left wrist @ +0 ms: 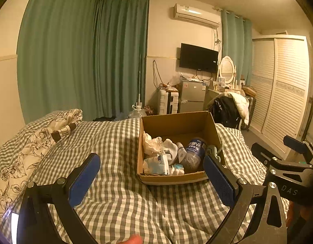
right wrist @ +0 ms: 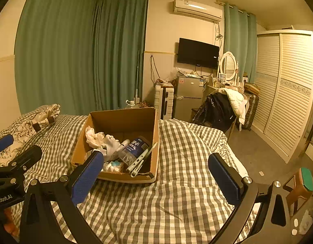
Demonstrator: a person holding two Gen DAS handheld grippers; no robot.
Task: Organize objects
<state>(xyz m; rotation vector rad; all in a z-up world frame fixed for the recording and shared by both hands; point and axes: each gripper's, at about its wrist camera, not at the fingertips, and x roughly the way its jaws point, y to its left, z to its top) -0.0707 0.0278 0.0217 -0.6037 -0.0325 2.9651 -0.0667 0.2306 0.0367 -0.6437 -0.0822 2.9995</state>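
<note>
- Sitting on the bed (left wrist: 115,193), an open cardboard box (left wrist: 176,126) rests on the grey-and-white checked cover, its flaps out of sight and its brown walls upright.
- Inside it lie a crumpled white bag (left wrist: 151,144), a clear bottle with a blue label (left wrist: 194,152) on its side, a soft pack of tissues (left wrist: 157,163), and a pale slim device (right wrist: 141,159) leaning along the right wall.
- Left tool (left wrist: 151,180) hovers over the cover just short of the box's near edge, its blue ribbed pads spread wide with nothing between them.
- Right tool (right wrist: 156,180) hangs to the right of the box, likewise spread wide and empty, its left pad overlapping the box's near corner in that view.
- Open checked cover stretches to the left of the box as far as a floral pillow (left wrist: 24,152) by the wall, and to the right as far as the bed's edge, beyond which is grey floor.
- Far off, green curtains (left wrist: 75,57) hang in soft folds, and a slatted white wardrobe (right wrist: 288,93) stands on the right.
</note>
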